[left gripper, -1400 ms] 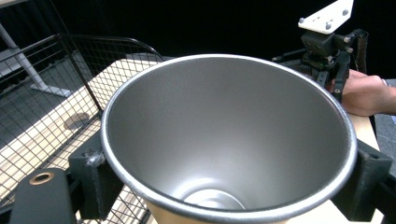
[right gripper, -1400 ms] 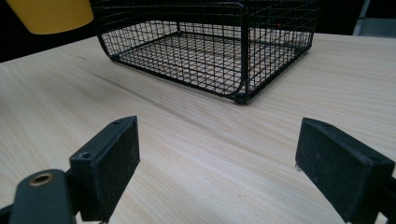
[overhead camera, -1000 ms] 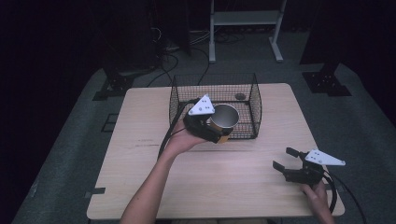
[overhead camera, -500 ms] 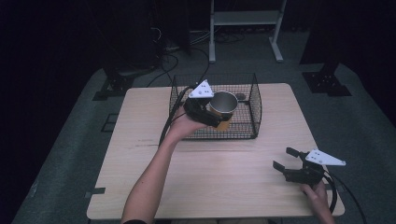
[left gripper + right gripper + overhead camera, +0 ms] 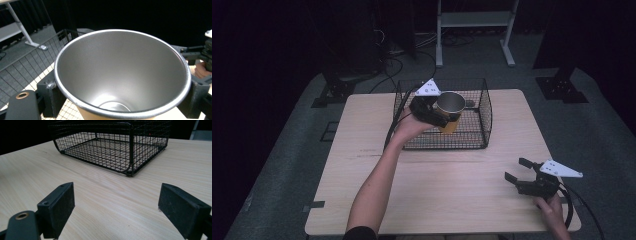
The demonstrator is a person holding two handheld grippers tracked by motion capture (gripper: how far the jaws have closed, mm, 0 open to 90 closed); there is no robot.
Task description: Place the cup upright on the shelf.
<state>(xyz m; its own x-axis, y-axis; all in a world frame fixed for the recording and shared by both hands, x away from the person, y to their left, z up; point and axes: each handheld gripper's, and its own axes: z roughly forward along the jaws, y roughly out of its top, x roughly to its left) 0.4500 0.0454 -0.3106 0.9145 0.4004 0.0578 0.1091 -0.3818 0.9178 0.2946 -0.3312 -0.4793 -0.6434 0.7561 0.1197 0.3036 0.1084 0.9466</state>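
dark room – grey carpet, white table frame behind

The left arm reaches forward, its left gripper raised and clamped. The right gripper sits low near the person, jaws wide apart, held by the right hand.

There was one wooden table, the landmark for the rest. On its far half stood one black wire basket. Over that basket hung one metal cup with a yellow outside. Two grippers were there: the left gripper above the basket, the right gripper at the table's near right corner.
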